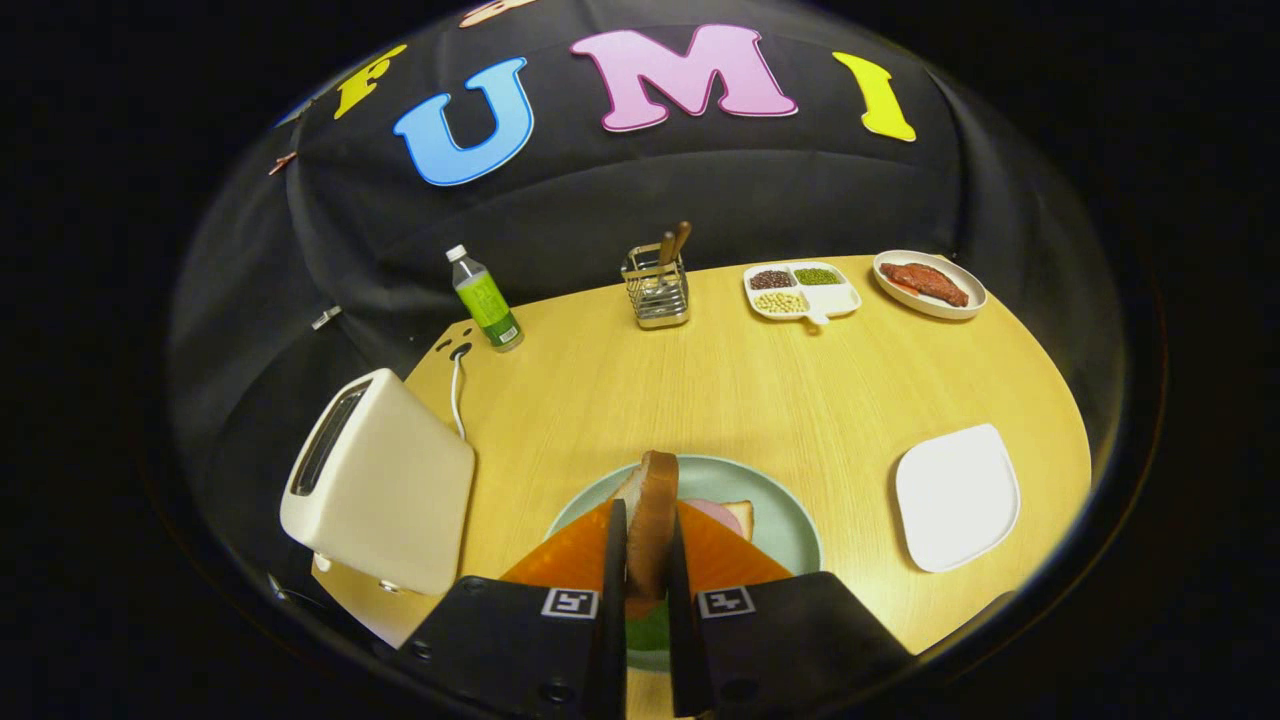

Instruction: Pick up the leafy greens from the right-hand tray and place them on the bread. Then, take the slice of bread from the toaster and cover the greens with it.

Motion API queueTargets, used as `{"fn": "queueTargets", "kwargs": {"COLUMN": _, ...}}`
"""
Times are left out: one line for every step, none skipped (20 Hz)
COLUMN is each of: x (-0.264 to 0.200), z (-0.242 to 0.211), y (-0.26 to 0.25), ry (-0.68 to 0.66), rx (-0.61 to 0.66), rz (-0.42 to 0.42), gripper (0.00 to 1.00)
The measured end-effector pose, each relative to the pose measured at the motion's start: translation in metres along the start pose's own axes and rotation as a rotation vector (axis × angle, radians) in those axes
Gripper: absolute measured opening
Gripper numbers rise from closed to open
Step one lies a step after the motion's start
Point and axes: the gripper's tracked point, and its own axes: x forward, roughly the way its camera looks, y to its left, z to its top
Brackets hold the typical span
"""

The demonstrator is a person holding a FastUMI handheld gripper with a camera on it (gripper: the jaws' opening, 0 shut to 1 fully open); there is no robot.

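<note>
Above the green plate (770,500) — claw (646,560) nearly closed, both fingers clamping an upright bread slice (655,520).

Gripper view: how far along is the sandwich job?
Done: greens lie on the green plate, white tray is bare, toaster slot looks vacant. In hand: gripper jaws clamp the bread slice edge-up above the plate. Left: lay it over the greens.

A staged booth kitchen: toaster (380,480) and plates on a wooden table (760,380).

toaster (385,485) beside plate (785,510), right side open
</note>
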Motion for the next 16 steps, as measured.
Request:
{"fn": "queueTargets", "kwargs": {"x": 0.001, "z": -0.002, "y": -0.009, "ry": 0.006, "rx": -0.01, "rz": -0.027, "gripper": 0.27}}
{"fn": "queueTargets", "kwargs": {"x": 0.0, "z": -0.004, "y": -0.016, "ry": 0.011, "rx": -0.02, "rz": -0.046, "gripper": 0.33}}
{"fn": "queueTargets", "kwargs": {"x": 0.003, "z": -0.007, "y": -0.025, "ry": 0.014, "rx": -0.034, "rz": -0.075, "gripper": 0.39}}
{"fn": "queueTargets", "kwargs": {"x": 0.004, "z": -0.009, "y": -0.03, "ry": 0.018, "rx": -0.049, "rz": -0.089, "gripper": 0.5}}
{"fn": "queueTargets", "kwargs": {"x": 0.001, "z": -0.011, "y": -0.035, "ry": 0.025, "rx": -0.066, "rz": -0.107, "gripper": 0.53}}
{"fn": "queueTargets", "kwargs": {"x": -0.002, "z": -0.013, "y": -0.04, "ry": 0.025, "rx": -0.083, "rz": -0.12, "gripper": 0.57}}
{"fn": "queueTargets", "kwargs": {"x": -0.004, "z": -0.012, "y": -0.041, "ry": 0.019, "rx": -0.098, "rz": -0.125, "gripper": 0.62}}
{"fn": "queueTargets", "kwargs": {"x": -0.009, "z": -0.01, "y": -0.042, "ry": 0.007, "rx": -0.11, "rz": -0.13, "gripper": 0.78}}
{"fn": "queueTargets", "kwargs": {"x": -0.017, "z": -0.007, "y": -0.042, "ry": -0.005, "rx": -0.123, "rz": -0.131, "gripper": 0.85}}
{"fn": "queueTargets", "kwargs": {"x": -0.025, "z": -0.003, "y": -0.044, "ry": -0.019, "rx": -0.137, "rz": -0.135, "gripper": 0.93}}
{"fn": "queueTargets", "kwargs": {"x": -0.034, "z": 0.001, "y": -0.043, "ry": -0.03, "rx": -0.15, "rz": -0.135, "gripper": 0.97}}
{"fn": "queueTargets", "kwargs": {"x": -0.042, "z": 0.005, "y": -0.041, "ry": -0.044, "rx": -0.162, "rz": -0.129, "gripper": 1.0}}
{"fn": "queueTargets", "kwargs": {"x": -0.051, "z": 0.01, "y": -0.039, "ry": -0.062, "rx": -0.175, "rz": -0.122, "gripper": 1.0}}
{"fn": "queueTargets", "kwargs": {"x": -0.059, "z": 0.016, "y": -0.039, "ry": -0.083, "rx": -0.187, "rz": -0.116, "gripper": 1.0}}
{"fn": "queueTargets", "kwargs": {"x": -0.068, "z": 0.022, "y": -0.039, "ry": -0.103, "rx": -0.197, "rz": -0.107, "gripper": 1.0}}
{"fn": "queueTargets", "kwargs": {"x": -0.08, "z": 0.027, "y": -0.038, "ry": -0.124, "rx": -0.205, "rz": -0.09, "gripper": 1.0}}
